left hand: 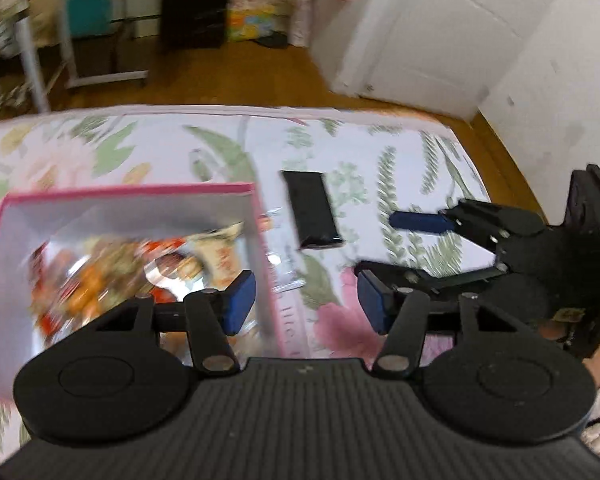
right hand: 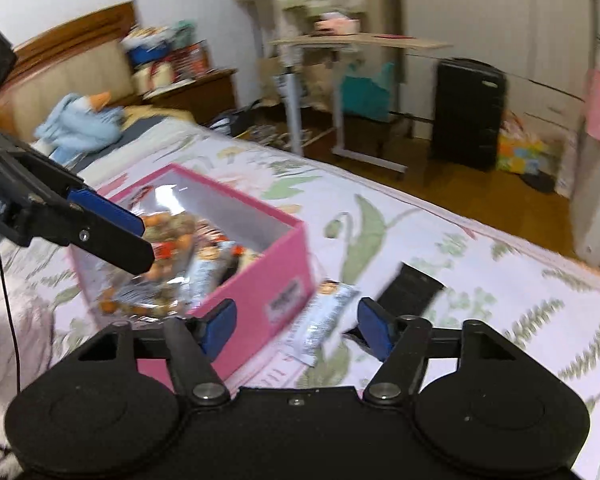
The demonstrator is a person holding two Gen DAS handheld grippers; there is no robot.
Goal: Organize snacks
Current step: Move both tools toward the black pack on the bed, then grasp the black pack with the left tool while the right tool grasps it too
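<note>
2 grippers show in the left wrist view. The left gripper (left hand: 306, 300) hangs over the bed w/ its blue pads spread wide and nothing between them; the left pad sits over the pink box's right wall, the right pad over a pink flower on the floral bedspread (left hand: 400, 148). The pink box (left hand: 128, 192) lies lower left, open-topped, packed w/ blurred orange, red and silver snack packs (left hand: 140, 268). Just right of the box a clear-wrapped packet is partly hidden by the wall. Further right, apart from the box, a black snack packet (left hand: 314, 210) lies flat on the spread. The right gripper (left hand: 388, 252) comes in from the right edge, fingers spread, empty, near the black packet but not touching it. Wood floor, a white door (left hand: 420, 32) and a black suitcase (left hand: 194, 4) sit beyond the bed.

In the right wrist view, the right gripper (right hand: 298, 326) is also spread apart, holding nothing. Between and just beyond its pads lies a silver snack packet (right hand: 320, 316) on the bedspread (right hand: 500, 280), touching or just beside the pink box (right hand: 256, 292). The black snack packet (right hand: 410, 288) lies just right of it. Snack packs (right hand: 188, 248) fill the box. The left gripper (right hand: 116, 232) hovers over the box from the left; its fingers overlap here, so can't tell its spread from this angle. Behind: a blue plush toy (right hand: 80, 120), desk (right hand: 360, 42), black suitcase (right hand: 468, 112).
</note>
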